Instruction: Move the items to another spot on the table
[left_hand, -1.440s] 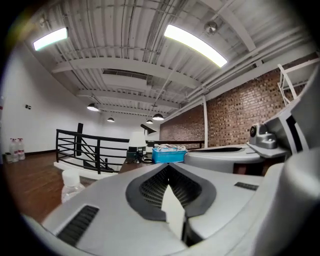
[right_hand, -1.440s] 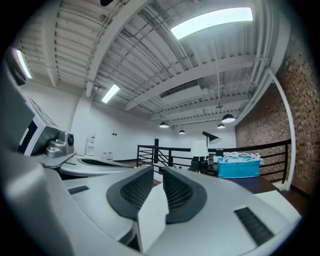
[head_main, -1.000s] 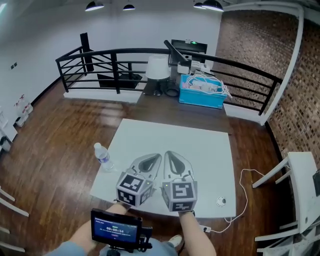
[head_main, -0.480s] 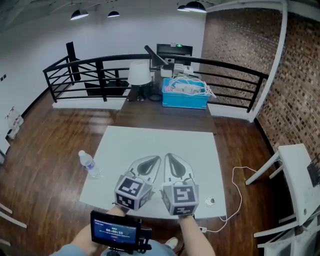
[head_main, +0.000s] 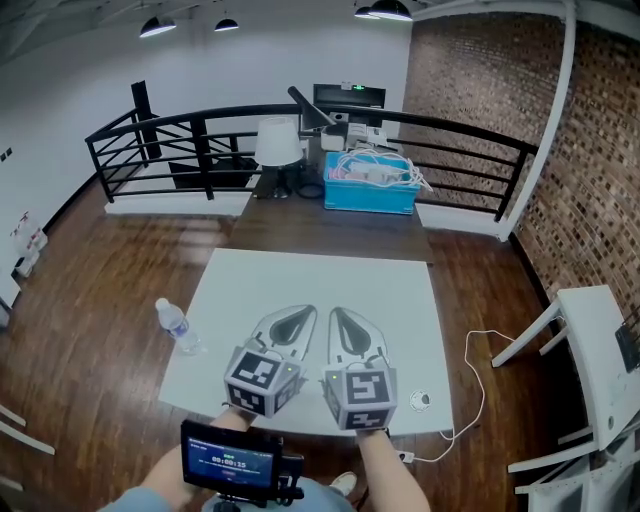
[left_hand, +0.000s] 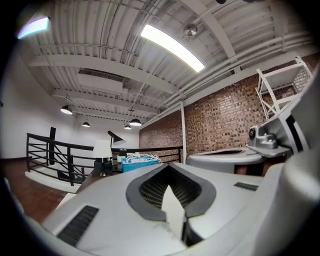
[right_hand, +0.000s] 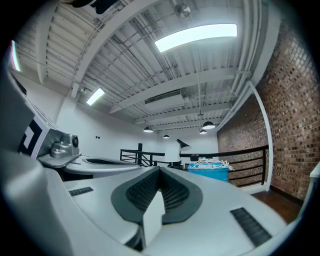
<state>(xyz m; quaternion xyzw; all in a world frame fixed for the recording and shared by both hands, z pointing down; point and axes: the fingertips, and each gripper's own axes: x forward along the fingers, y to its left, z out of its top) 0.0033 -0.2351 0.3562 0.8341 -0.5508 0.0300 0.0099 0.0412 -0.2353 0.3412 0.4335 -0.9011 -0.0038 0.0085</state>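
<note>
A clear plastic water bottle (head_main: 175, 325) with a white cap stands upright at the left edge of the white table (head_main: 330, 280). A small white round thing (head_main: 421, 401) lies near the table's front right corner. My left gripper (head_main: 299, 313) and right gripper (head_main: 336, 313) hover side by side over the near middle of the table, both pointing away from me. Each is shut with nothing between its jaws. The left gripper view shows its own shut jaws (left_hand: 170, 167) and the right gripper (left_hand: 235, 160) beside them. The right gripper view shows shut jaws (right_hand: 159, 170) too.
Beyond the white table stands a dark table with a blue box of cables (head_main: 370, 185) and a white lamp (head_main: 277, 145), backed by a black railing (head_main: 150, 140). A white cable (head_main: 478, 380) trails on the floor at right, near a white shelf (head_main: 600, 350).
The head view has swung, so the table and the bottle now sit further left in the picture. Both grippers remain shut and side by side over the near part of the table.
</note>
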